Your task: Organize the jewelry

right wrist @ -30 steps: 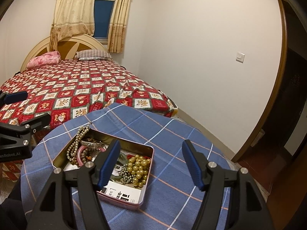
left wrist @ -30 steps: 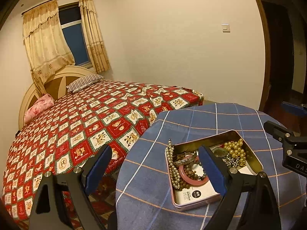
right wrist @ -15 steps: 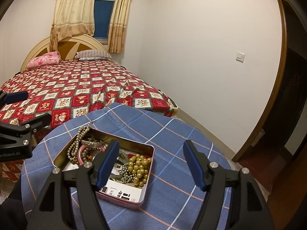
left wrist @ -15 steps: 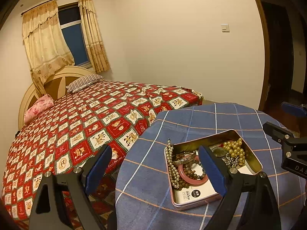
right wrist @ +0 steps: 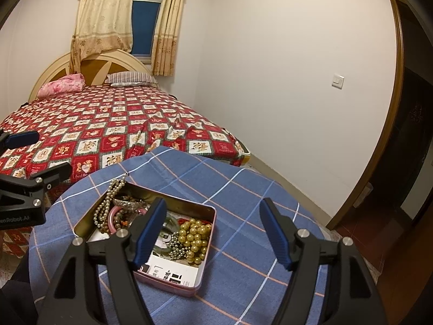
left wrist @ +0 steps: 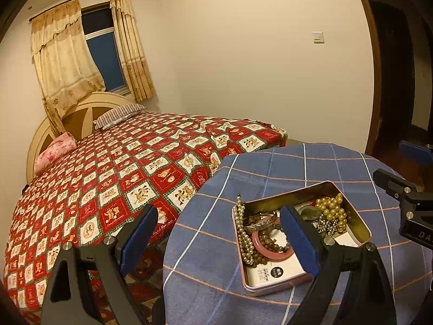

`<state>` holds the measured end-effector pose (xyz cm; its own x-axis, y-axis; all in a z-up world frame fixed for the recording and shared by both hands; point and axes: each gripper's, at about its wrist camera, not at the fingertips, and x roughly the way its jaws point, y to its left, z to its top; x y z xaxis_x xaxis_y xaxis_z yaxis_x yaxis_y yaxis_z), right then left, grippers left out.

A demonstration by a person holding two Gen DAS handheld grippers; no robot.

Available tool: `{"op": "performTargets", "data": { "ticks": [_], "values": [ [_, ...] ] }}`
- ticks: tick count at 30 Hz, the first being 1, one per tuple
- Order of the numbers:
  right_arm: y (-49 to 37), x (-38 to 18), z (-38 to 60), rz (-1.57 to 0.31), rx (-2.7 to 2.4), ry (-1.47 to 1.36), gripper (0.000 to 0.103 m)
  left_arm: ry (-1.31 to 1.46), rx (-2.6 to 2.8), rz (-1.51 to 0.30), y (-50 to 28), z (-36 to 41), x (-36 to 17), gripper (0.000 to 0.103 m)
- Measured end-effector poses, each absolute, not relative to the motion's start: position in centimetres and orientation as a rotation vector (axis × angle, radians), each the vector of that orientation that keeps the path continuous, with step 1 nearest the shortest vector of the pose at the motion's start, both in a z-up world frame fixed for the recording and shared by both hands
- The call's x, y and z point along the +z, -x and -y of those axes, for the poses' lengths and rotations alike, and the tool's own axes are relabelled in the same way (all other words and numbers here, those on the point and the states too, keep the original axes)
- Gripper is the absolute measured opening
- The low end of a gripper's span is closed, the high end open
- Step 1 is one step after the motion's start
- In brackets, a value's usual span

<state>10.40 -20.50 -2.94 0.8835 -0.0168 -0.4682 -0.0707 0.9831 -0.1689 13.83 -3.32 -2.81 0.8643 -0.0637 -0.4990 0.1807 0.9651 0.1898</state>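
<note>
A pink tin (left wrist: 362,226) (right wrist: 212,212) lies open on the round table (left wrist: 270,168) (right wrist: 243,189) with its blue checked cloth. It holds a pearl strand (left wrist: 242,233) (right wrist: 108,203) draped over one corner, a pink bangle (left wrist: 270,247) (right wrist: 113,215), a silver bangle (left wrist: 259,224) and a heap of gold beads (left wrist: 331,211) (right wrist: 196,233). My left gripper (left wrist: 219,214) (right wrist: 40,157) hovers open at the tin's left side. My right gripper (right wrist: 213,204) (left wrist: 403,165) hovers open at its right side. Neither touches anything.
A bed with a red patterned cover (left wrist: 121,178) (right wrist: 108,127) stands right behind the table. A wall with a light switch (right wrist: 338,81) and a dark doorway (right wrist: 411,140) lie to the right. White cards lie on the tin's bottom.
The right gripper's jaws stand a touch wider than a second ago. Both hands and the jewelry have stayed where they were.
</note>
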Motion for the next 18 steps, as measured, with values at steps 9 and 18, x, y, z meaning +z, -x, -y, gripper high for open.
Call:
{"op": "performTargets", "data": {
  "ticks": [9,18],
  "values": [
    [-10.36,-2.86,20.52,-0.484,0.027,0.19,0.074,-0.246,-0.114,-0.506,-13.79,3.51,-2.78,0.092],
    [-10.47,-3.0,20.72,-0.487,0.026,0.189,0.074,-0.271,-0.081,-0.478,-13.83,3.46,-2.89,0.092]
  ]
}}
